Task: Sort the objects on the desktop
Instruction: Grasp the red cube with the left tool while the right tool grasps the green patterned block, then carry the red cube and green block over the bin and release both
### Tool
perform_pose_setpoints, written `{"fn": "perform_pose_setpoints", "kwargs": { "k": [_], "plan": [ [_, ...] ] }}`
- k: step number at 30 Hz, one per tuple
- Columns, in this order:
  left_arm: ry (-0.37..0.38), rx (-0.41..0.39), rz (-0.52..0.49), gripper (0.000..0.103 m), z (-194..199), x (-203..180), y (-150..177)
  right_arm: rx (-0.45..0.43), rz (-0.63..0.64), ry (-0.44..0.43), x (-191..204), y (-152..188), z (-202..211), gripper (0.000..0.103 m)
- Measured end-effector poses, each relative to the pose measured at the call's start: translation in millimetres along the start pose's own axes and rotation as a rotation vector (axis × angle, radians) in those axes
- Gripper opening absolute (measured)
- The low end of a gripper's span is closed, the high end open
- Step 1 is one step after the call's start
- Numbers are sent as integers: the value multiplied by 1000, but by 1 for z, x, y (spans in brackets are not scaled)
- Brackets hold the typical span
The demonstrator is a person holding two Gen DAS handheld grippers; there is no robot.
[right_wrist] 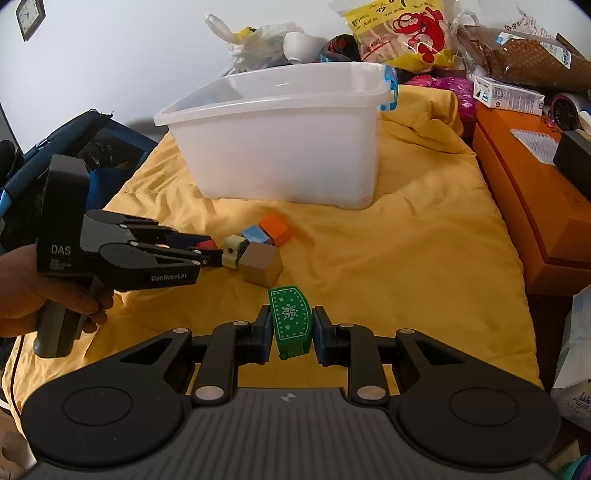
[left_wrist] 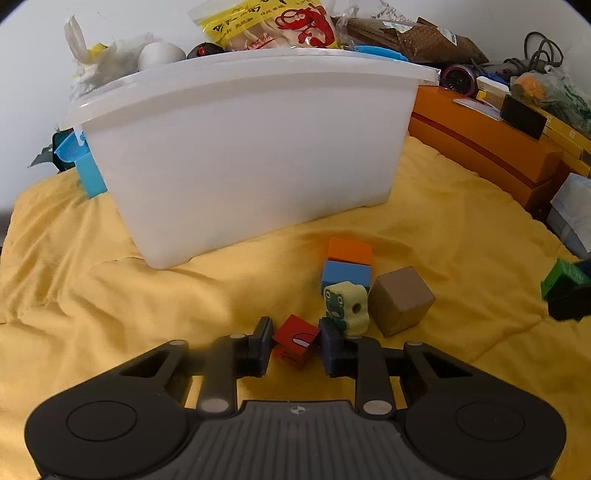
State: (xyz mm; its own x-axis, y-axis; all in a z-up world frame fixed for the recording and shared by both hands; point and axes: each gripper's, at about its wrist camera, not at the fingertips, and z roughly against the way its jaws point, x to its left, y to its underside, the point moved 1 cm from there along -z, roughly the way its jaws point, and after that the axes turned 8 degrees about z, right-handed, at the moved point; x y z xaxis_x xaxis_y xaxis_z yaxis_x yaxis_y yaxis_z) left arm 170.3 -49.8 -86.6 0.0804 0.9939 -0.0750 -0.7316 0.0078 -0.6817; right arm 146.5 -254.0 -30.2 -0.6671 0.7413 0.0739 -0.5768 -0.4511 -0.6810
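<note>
In the left wrist view my left gripper is shut on a small red block that lies low on the yellow cloth. Just beyond it stand a pale frog block, a brown cube, a blue block and an orange block. The right wrist view shows my right gripper shut on a green snowflake block, held above the cloth. A hand holds the left gripper at the left of that view. The white bin stands behind the blocks.
Orange boxes with clutter on top line the right side. Snack bags and plastic bags pile behind the bin. A blue bag sits off the cloth's left edge. Bare yellow cloth lies right of the blocks.
</note>
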Motion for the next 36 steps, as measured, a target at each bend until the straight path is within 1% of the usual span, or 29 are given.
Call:
{"fn": "perform_pose_setpoints", "kwargs": {
  "k": [3,5,11,13,16,21,25,29,33,36],
  "plan": [
    [-10,-10,14,30,6,-1,2,-12,-4,-2,-1,-3,1,25],
    [-18,-22,55,30,15,3,1,-21,-10,-2,-1,-5,1,25],
    [-15,-80,156,30,71,17,-7,-72,-40,-1,3,-19,4,25],
    [-23,-99,203,30,94,26,-13,-101,-57,-1,4,-27,8,25],
    [-42,-125,240,30,121,39,-23,-153,-69,2,7,-43,18,25],
    [-73,-171,302,30,151,63,-45,-210,-86,4,7,-72,31,25],
    [-83,-216,298,30,168,71,-66,-245,-92,8,5,-95,39,25],
    [-67,-262,298,30,179,74,-92,-274,-85,12,2,-118,47,25],
    [-43,-290,299,30,182,72,-118,-290,-77,19,-3,-142,52,25],
    [-28,-294,300,30,177,71,-136,-291,-82,21,-8,-156,53,25]
  ]
}}
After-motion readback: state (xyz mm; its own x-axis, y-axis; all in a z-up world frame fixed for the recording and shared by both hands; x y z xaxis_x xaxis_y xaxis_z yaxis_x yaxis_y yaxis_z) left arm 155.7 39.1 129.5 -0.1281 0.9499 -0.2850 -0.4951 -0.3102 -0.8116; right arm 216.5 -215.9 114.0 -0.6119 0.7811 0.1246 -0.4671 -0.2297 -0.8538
